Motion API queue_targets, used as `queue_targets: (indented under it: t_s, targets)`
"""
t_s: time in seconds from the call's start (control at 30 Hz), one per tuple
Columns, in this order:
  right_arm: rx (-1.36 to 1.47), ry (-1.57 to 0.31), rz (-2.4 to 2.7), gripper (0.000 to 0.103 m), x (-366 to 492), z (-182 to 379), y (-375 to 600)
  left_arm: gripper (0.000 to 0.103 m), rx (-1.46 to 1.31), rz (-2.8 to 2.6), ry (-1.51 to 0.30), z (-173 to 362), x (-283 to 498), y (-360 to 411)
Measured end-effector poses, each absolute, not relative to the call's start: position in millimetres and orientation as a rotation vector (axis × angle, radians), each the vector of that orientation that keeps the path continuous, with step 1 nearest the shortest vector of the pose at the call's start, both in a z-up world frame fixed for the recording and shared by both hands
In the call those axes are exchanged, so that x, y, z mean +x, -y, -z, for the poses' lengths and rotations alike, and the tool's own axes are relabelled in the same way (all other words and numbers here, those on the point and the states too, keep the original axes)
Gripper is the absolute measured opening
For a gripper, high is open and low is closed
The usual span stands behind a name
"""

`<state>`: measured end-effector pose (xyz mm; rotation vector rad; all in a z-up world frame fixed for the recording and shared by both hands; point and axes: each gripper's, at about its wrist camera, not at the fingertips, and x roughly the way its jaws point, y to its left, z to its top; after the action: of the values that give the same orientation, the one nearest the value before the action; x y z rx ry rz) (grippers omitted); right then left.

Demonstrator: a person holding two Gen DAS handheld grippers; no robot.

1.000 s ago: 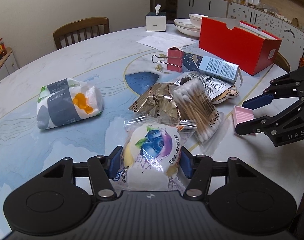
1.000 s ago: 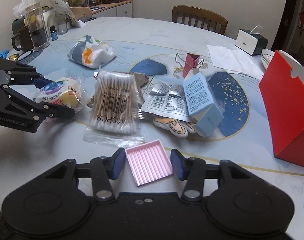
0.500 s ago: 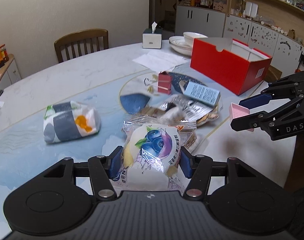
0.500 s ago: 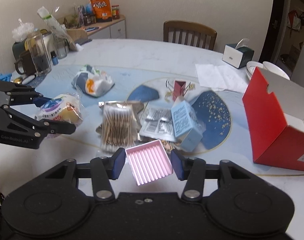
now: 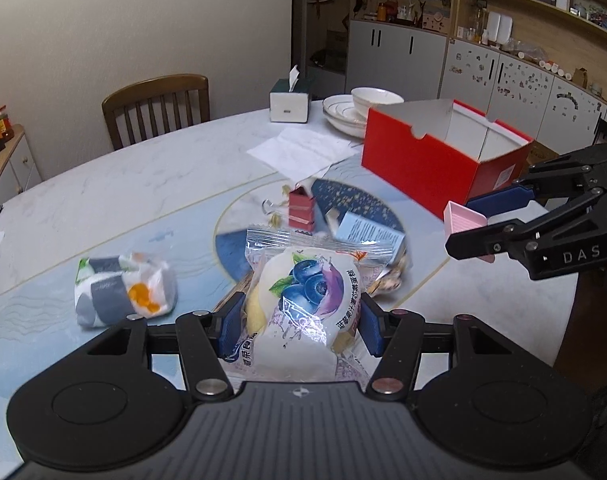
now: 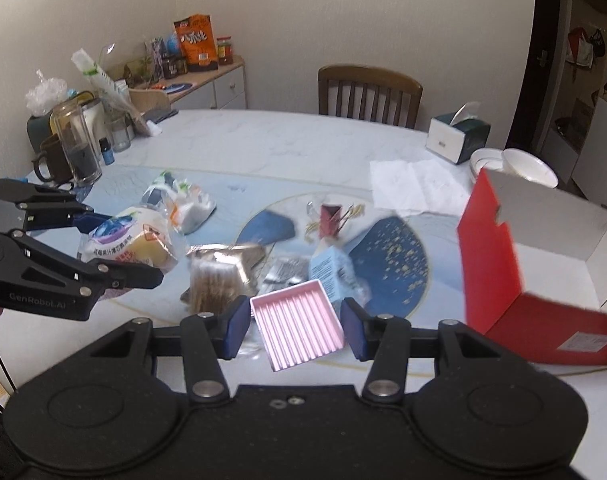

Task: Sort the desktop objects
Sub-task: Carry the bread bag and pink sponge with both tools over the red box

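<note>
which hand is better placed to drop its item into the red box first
Right, probably: the right gripper holding the pink tray hangs beside the open red box; the left gripper's blueberry cake packet is farther off.

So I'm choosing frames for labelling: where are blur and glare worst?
Left wrist view: glare on the blueberry bun wrapper, the red binder clip smeared. Right wrist view: the cotton swab pack and red box blurred, the pink tray sharp.

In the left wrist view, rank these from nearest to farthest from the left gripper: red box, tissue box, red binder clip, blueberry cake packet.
1. Blueberry cake packet, gripped by the left gripper.
2. Red binder clip, mid-table.
3. Red box, right.
4. Tissue box, far edge.
</note>
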<state>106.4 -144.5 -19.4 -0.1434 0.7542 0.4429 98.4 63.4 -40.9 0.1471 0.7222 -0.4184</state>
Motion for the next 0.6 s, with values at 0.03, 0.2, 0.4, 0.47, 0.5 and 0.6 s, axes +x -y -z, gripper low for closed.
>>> queue_targets:
  t_s: [0.03, 0.2, 0.4, 0.47, 0.5, 0.6]
  targets:
    - [-0.139, -0.749, -0.446, 0.049, 108.0, 16.0, 149.3, 0.057, 0.146, 0.421, -0.720, 38.3, 99.8, -58.7]
    - [-0.136, -0.718, -0.458, 0.049, 117.0, 1.3, 175.2, 0.057, 0.152, 0.428, -0.699, 24.9, 105.6, -29.5]
    - [-0.123, -0.701, -0.451, 0.049, 131.4, -7.4, 212.5, 0.057, 0.172, 0.446, -0.681, 11.9, 115.9, 12.9]
    - [-0.117, -0.698, -0.445, 0.049, 135.5, -8.5, 226.3, 0.057, 0.179, 0.451, -0.671, 8.4, 121.1, 27.6]
    - [-0.116, -0.697, -0.440, 0.049, 137.9, -8.8, 232.8, 0.057, 0.182, 0.452, -0.667, 6.7, 123.4, 34.3]
    - [-0.106, -0.699, -0.427, 0.049, 144.6, -9.2, 253.4, 0.057, 0.190, 0.454, -0.659, 2.9, 132.6, 56.0]
